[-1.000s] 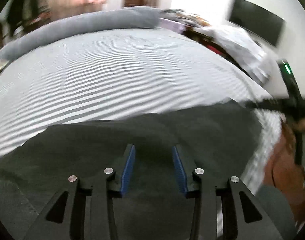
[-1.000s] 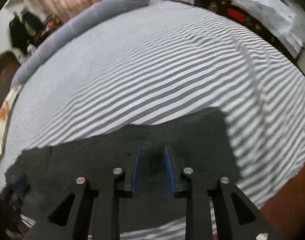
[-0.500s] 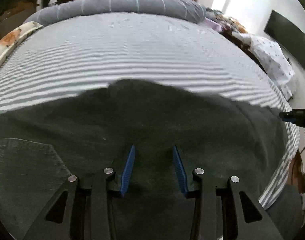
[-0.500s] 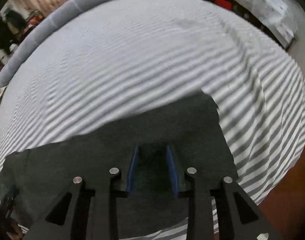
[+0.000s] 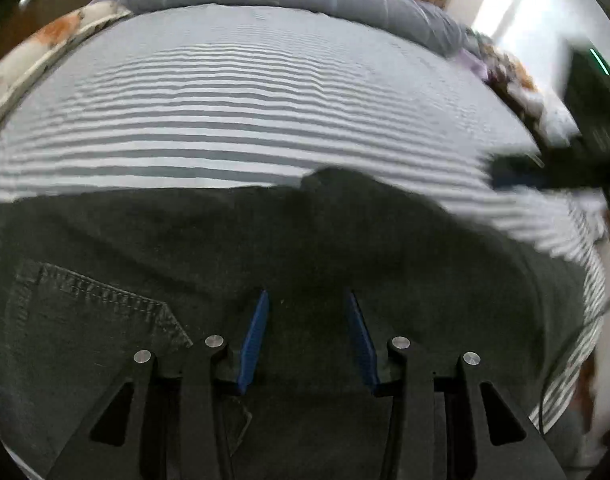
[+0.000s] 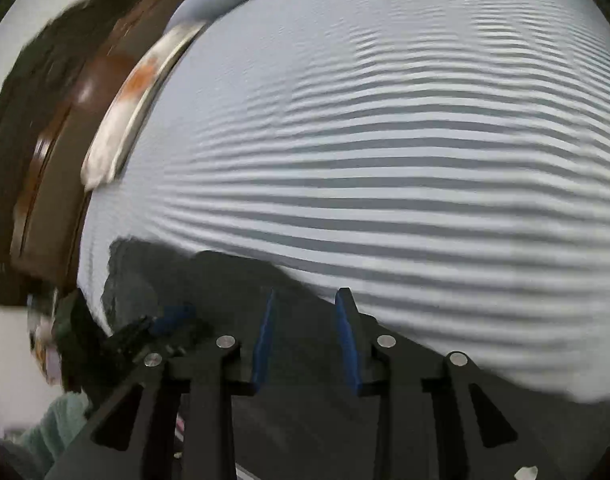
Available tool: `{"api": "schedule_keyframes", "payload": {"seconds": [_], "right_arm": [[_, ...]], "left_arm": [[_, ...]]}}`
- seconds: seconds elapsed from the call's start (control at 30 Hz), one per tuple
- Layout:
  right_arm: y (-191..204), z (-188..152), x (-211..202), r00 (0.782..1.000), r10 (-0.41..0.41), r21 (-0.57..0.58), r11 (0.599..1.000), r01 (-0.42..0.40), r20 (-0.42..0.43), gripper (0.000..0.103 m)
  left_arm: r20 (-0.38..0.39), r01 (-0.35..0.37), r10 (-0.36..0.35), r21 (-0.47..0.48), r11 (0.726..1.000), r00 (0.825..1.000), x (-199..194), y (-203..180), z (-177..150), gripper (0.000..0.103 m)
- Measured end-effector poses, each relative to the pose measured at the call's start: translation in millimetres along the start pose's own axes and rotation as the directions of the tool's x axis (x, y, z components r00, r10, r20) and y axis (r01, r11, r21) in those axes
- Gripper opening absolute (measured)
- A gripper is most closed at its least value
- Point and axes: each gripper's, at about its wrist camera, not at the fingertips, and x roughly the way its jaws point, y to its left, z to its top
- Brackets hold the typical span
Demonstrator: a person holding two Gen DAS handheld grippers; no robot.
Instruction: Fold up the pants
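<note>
Striped bedsheet (image 5: 265, 120), dark denim pants (image 5: 305, 248)

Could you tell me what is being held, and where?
Nothing: the left gripper is open above the pants; the right gripper, just opening, is empty too.

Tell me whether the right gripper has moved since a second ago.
Yes. The right gripper has swung left along the pants: the brown bed frame now fills its view's left side. Its jaws have just been opening, nothing pinched between them.
</note>
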Motion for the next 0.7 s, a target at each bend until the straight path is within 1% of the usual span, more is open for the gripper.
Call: {"api": "schedule_keyframes", "payload": {"seconds": [0.07, 0.13, 0.2, 0.27, 0.3, 0.33, 0.37, 0.4, 0.43, 0.47, 0.5, 0.53, 0.57, 0.63, 0.67, 0.7], "right_arm": [[14, 20, 30, 0.998, 0.018, -0.031, 0.999, -0.019, -0.052, 0.031], [22, 34, 50, 0.997, 0.008, -0.058, 0.998, -0.013, -0.082, 0.032], [33, 35, 64, 0.991, 0.057, -0.063, 0.996, -0.065, -0.121, 0.034], [35, 31, 70, 0.984, 0.094, -0.056, 0.993, -0.103, -0.150, 0.034], [39, 26, 71, 0.984, 0.095, -0.066, 0.992, -0.106, -0.151, 0.034], [45, 20, 72, 0.984, 0.096, -0.091, 0.990, -0.110, -0.147, 0.034], [48, 15, 71, 0.984, 0.100, -0.113, 0.987, -0.117, -0.147, 0.031], [52, 7, 68, 0.986, 0.097, -0.132, 0.984, -0.116, -0.138, 0.028], [56, -3, 65, 0.989, 0.094, -0.151, 0.982, -0.111, -0.117, 0.027], [60, -16, 63, 0.988, 0.109, -0.166, 0.978, -0.126, -0.107, 0.026], [62, -23, 61, 0.991, 0.101, -0.179, 0.977, -0.116, -0.091, 0.023], [67, -36, 56, 0.996, 0.077, -0.214, 0.973, -0.086, -0.047, 0.023], [70, -44, 53, 0.996, 0.081, -0.231, 0.969, -0.084, -0.024, 0.023], [78, -62, 50, 0.998, 0.057, -0.272, 0.961, -0.048, 0.027, 0.023], [81, -69, 49, 0.997, 0.062, -0.278, 0.959, -0.047, 0.044, 0.024], [85, -74, 52, 0.997, 0.058, -0.280, 0.959, -0.043, 0.044, 0.024]], "left_arm": [[0.003, -0.013, 0.013, 0.014, 1.000, 1.000, 2, -2, -5, 0.042], [0.005, -0.022, 0.021, 0.035, 0.999, 1.000, 0, -3, -5, 0.042], [0.011, -0.008, 0.008, 0.028, 1.000, 1.000, -3, -2, -8, 0.042], [0.014, 0.028, -0.028, -0.009, 1.000, 1.000, -6, 2, -8, 0.042], [0.026, 0.045, -0.043, -0.048, 0.998, 0.999, -11, 8, -6, 0.042], [0.044, 0.046, -0.043, -0.076, 0.996, 0.998, -15, 14, -4, 0.042], [0.085, 0.046, -0.035, -0.130, 0.990, 0.996, -24, 24, -1, 0.042], [0.133, 0.045, -0.021, -0.181, 0.982, 0.991, -32, 34, 2, 0.042], [0.155, 0.042, -0.010, -0.210, 0.977, 0.988, -37, 41, 3, 0.042], [0.185, 0.048, 0.002, -0.264, 0.963, 0.983, -44, 52, 4, 0.042], [0.202, 0.059, 0.002, -0.294, 0.954, 0.979, -48, 58, 6, 0.042], [0.210, 0.066, 0.002, -0.317, 0.946, 0.978, -49, 62, 6, 0.042], [0.215, 0.083, -0.008, -0.344, 0.935, 0.977, -50, 66, 6, 0.042], [0.219, 0.117, -0.036, -0.372, 0.921, 0.975, -50, 68, 7, 0.042], [0.221, 0.130, -0.048, -0.374, 0.918, 0.974, -51, 67, 7, 0.042], [0.232, 0.134, -0.051, -0.361, 0.923, 0.971, -52, 63, 8, 0.042]]}}
